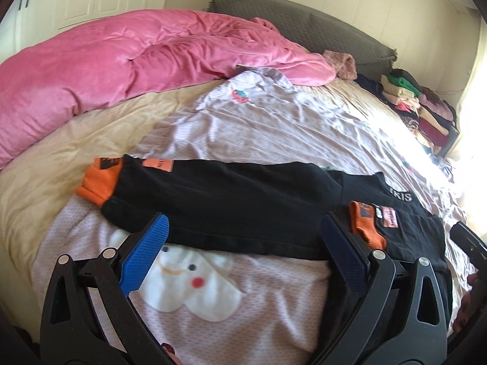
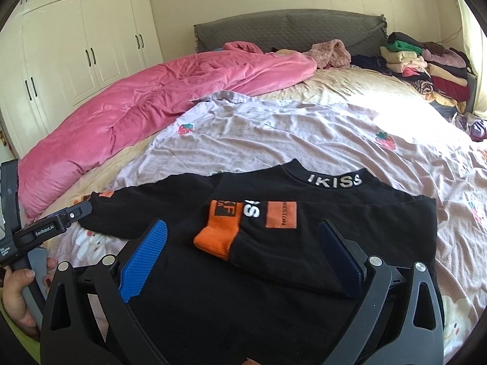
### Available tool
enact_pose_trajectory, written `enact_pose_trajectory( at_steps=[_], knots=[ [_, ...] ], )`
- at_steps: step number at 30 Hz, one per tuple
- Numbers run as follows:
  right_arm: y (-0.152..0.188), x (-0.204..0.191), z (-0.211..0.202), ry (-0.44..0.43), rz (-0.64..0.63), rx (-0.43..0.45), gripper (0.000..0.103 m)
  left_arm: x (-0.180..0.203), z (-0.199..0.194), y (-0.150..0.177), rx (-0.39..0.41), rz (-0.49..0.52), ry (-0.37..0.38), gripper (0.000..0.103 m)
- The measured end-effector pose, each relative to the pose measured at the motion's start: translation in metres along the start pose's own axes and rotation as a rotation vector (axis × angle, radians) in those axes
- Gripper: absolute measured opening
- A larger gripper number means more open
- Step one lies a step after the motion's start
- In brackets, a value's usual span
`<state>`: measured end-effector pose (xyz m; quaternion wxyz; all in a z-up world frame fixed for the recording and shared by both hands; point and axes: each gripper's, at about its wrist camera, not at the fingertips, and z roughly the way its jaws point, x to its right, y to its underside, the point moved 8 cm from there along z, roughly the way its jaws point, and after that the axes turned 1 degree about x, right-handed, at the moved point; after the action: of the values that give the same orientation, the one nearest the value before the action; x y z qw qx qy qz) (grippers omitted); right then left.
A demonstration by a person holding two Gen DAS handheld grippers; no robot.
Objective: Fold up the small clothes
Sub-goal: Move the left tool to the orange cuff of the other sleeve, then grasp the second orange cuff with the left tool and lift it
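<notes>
A small black top [image 1: 231, 200] with orange cuffs and a white-lettered collar lies flat on the bed; it also shows in the right wrist view [image 2: 304, 243]. One sleeve stretches left, ending in an orange cuff [image 1: 97, 184]. The other sleeve is folded across the body, its orange cuff [image 2: 217, 237] on top. My left gripper [image 1: 243, 243] is open and empty, hovering over the top's near edge and left sleeve. My right gripper [image 2: 243, 252] is open and empty above the folded sleeve and body. The left gripper's body [image 2: 45, 231] shows at the far left of the right wrist view.
The bed has a pale pink printed sheet [image 2: 304, 133] under the top. A pink quilt [image 1: 121, 64] is bunched at the far left. A pile of folded clothes [image 2: 426, 64] sits at the far right by the grey headboard [image 2: 289, 27]. White wardrobes [image 2: 76, 42] stand behind.
</notes>
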<state>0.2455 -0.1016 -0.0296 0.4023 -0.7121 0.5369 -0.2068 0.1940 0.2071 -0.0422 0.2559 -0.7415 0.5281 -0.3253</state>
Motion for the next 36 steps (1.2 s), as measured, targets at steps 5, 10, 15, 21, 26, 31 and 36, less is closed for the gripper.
enact_pose_trajectory(
  at_steps=[5,10,15,21,26,31,36],
  knots=[
    [-0.009,-0.016,0.009,-0.012,-0.040,0.009,0.099,-0.024,0.000,-0.001,0.002,-0.048,-0.024,0.094],
    [-0.017,-0.034,0.020,-0.043,-0.068,0.010,0.099,-0.050,0.004,-0.001,0.000,-0.098,-0.048,0.094],
    [-0.017,-0.050,0.032,-0.071,-0.085,-0.004,0.099,-0.079,0.008,0.001,0.001,-0.174,-0.077,0.094],
    [-0.012,-0.062,0.043,-0.088,-0.090,-0.023,0.099,-0.105,0.014,0.007,0.005,-0.258,-0.104,0.094],
    [-0.009,-0.067,0.053,-0.098,-0.094,-0.040,0.099,-0.121,0.020,0.010,0.010,-0.314,-0.113,0.094],
    [-0.002,-0.076,0.064,-0.121,-0.115,-0.060,0.099,-0.136,0.027,0.015,0.009,-0.372,-0.121,0.093],
    [0.007,-0.082,0.072,-0.135,-0.117,-0.083,0.099,-0.145,0.035,0.016,0.018,-0.431,-0.096,0.093]
  ],
)
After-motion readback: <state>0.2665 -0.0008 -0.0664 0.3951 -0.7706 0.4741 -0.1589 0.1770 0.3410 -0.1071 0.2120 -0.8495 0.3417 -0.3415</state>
